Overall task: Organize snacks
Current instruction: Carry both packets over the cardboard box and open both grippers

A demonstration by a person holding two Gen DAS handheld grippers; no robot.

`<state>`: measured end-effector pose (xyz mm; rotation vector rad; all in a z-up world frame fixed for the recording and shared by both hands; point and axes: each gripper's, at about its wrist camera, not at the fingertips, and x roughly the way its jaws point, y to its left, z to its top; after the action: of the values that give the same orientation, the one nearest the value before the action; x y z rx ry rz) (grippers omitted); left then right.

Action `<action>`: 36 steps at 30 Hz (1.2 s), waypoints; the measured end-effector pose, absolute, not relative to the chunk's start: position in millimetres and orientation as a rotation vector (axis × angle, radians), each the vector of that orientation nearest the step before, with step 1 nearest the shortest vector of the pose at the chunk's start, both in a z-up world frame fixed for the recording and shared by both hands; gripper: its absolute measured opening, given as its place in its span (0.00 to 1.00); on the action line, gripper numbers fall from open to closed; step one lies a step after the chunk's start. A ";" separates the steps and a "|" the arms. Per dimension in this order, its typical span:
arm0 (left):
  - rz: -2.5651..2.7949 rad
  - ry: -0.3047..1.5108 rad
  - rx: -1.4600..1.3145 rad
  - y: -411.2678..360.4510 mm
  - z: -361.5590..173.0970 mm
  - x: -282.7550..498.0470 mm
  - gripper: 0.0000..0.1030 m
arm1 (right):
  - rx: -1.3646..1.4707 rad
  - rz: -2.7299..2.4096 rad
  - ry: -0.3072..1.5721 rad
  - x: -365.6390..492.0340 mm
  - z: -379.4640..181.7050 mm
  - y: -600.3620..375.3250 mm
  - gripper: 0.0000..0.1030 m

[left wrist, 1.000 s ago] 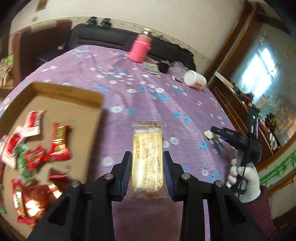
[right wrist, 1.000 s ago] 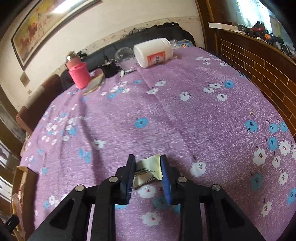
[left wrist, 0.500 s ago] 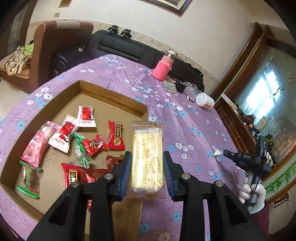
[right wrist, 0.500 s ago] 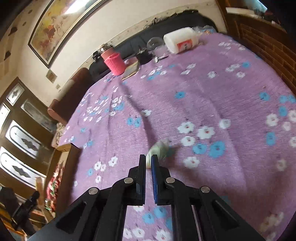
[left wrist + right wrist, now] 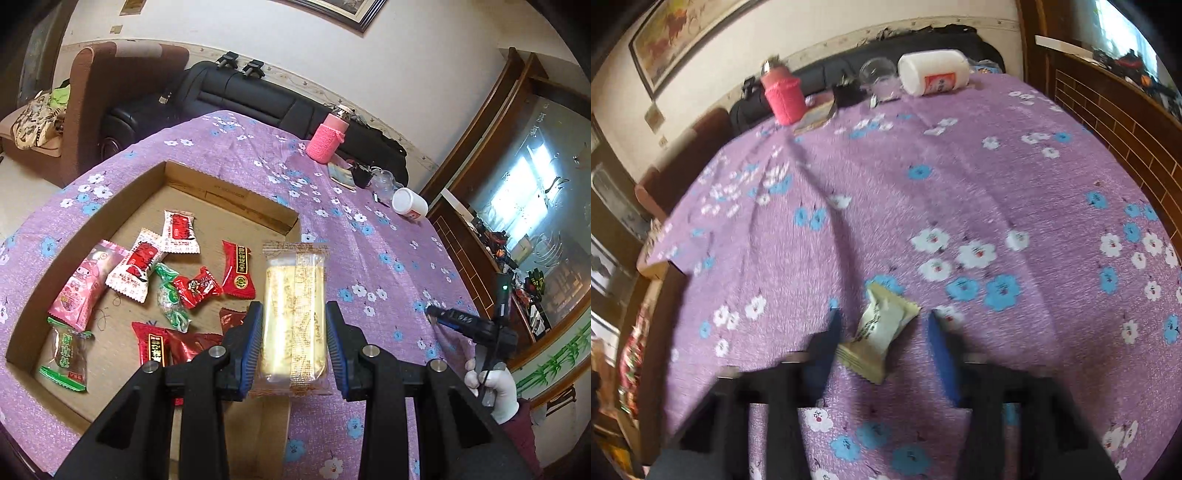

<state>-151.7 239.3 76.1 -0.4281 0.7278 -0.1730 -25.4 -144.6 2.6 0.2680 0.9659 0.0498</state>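
The left gripper (image 5: 294, 334) pinches a cake bar (image 5: 294, 314) to drop into the box (image 5: 229, 195); the right gripper (image 5: 882, 332), spread, straddles a candy (image 5: 881, 326).

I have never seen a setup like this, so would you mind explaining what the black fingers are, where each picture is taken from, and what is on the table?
There is no robot here: a person holds a hand-operated gripper in each hand, and each gripper carries a wide-angle camera that looks forward along its two fingers.

The left wrist view shows the left gripper shut on a long yellow cake bar in clear wrap, held up near the right edge of a shallow cardboard box that holds red, pink and green snack packets. At the right of that view you also see the person's gloved right hand with the other tool.

The right wrist view, somewhat blurred, shows the right gripper open around a small cream snack packet; whether it rests on the purple flowered tablecloth I cannot tell. A pink bottle and a white jar sit at the far end.
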 end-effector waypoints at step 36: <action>0.014 0.853 -0.285 331.3 55.0 -58.4 0.32 | -0.002 0.494 0.960 12.0 45.5 167.5 0.21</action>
<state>-58.4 331.3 55.0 -0.2846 0.8529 0.0140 12.0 167.5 45.5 -0.0017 0.9604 0.4937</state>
